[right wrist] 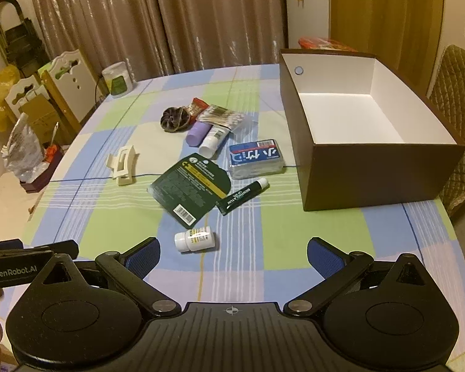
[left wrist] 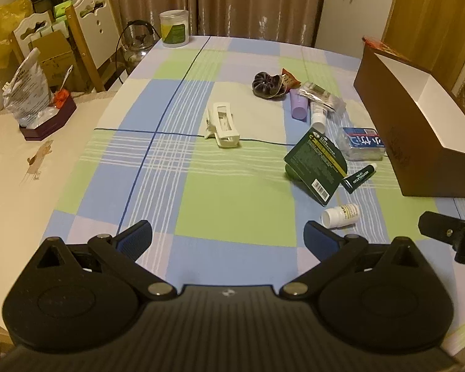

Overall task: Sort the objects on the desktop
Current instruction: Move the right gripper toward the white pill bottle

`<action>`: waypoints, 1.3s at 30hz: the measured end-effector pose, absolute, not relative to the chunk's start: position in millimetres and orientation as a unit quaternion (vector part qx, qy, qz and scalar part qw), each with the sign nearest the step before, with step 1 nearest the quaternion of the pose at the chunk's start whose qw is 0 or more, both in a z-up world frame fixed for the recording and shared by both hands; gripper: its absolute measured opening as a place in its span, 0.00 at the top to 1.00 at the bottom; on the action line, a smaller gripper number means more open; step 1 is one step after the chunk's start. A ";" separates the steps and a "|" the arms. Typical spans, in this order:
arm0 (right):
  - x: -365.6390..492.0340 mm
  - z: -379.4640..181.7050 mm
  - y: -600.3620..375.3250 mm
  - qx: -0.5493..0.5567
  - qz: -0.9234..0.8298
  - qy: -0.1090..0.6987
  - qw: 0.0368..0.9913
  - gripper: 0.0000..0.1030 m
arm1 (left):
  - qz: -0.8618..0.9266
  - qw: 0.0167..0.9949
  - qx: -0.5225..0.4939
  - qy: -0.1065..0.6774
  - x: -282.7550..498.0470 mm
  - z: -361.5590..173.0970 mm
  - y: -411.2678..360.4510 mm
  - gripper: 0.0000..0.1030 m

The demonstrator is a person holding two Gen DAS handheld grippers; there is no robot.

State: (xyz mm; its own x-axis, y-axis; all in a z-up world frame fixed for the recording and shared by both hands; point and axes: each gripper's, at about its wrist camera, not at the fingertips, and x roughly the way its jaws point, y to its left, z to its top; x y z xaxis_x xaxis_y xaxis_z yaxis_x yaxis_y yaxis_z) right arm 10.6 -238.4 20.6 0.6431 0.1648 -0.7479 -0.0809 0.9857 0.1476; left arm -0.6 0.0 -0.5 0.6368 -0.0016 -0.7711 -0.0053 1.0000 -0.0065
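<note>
Small items lie on a checked tablecloth: a white pill bottle, a dark green card pack, a green lip balm tube, a blue tissue pack, a cream hair claw, a purple bottle, a white tube, a dark scrunchie and cotton swabs. An empty brown box stands at the right. My left gripper and right gripper are open, empty, above the near table edge.
A white jar stands at the table's far left corner. Chairs, cardboard boxes and bags crowd the left side beyond a low side table with a dark red tray. A padded chair stands right of the box. Curtains hang behind.
</note>
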 end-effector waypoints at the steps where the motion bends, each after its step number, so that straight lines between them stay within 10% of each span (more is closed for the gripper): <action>1: 11.3 20.4 -238.4 0.050 0.068 0.418 0.905 0.00 | 0.001 0.904 -0.005 0.428 -1.1 -1.0 0.1 0.01; 39: 38.6 5.0 -232.6 0.040 0.075 0.446 0.891 0.00 | -0.014 0.880 -0.043 0.473 21.2 -17.9 8.2 0.01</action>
State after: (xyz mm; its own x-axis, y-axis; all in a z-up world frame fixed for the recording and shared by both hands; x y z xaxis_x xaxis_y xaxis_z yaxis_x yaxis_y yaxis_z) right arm 38.6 -232.6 5.0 0.5910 0.1690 -0.7887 -0.0972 0.9856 0.1383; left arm 21.2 8.2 -17.9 0.5521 -0.0652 -0.8313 -0.0162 0.9959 -0.0888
